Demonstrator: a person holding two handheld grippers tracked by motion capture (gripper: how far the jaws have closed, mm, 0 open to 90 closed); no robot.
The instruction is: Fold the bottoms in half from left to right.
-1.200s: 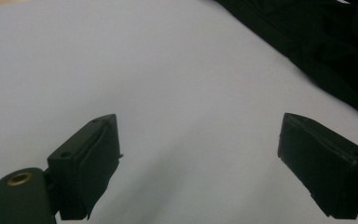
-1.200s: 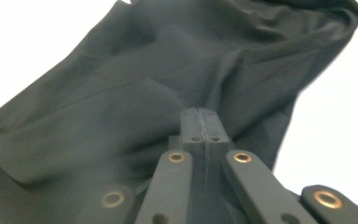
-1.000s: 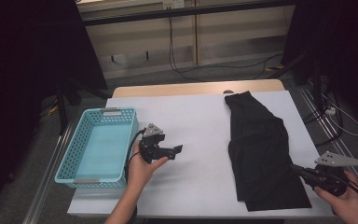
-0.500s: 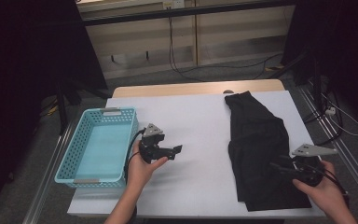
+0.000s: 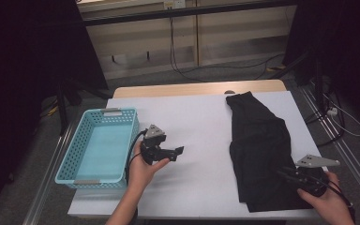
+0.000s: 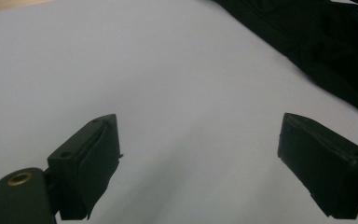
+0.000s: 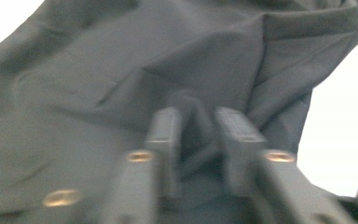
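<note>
Garment [image 5: 258,150], black, lying along the right side of the white table [image 5: 201,117]: likely light, limp, prone to sagging, best pinched at a raised fold near the hem, where the right gripper [image 7: 196,133], jaws just closing, nips cloth; left gripper [image 6: 200,172] gapes idle.

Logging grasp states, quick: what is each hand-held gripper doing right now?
Left hand-held gripper: open, nothing between its jaws.
Right hand-held gripper: jaws just closing, pinching a fold of the black garment.
</note>
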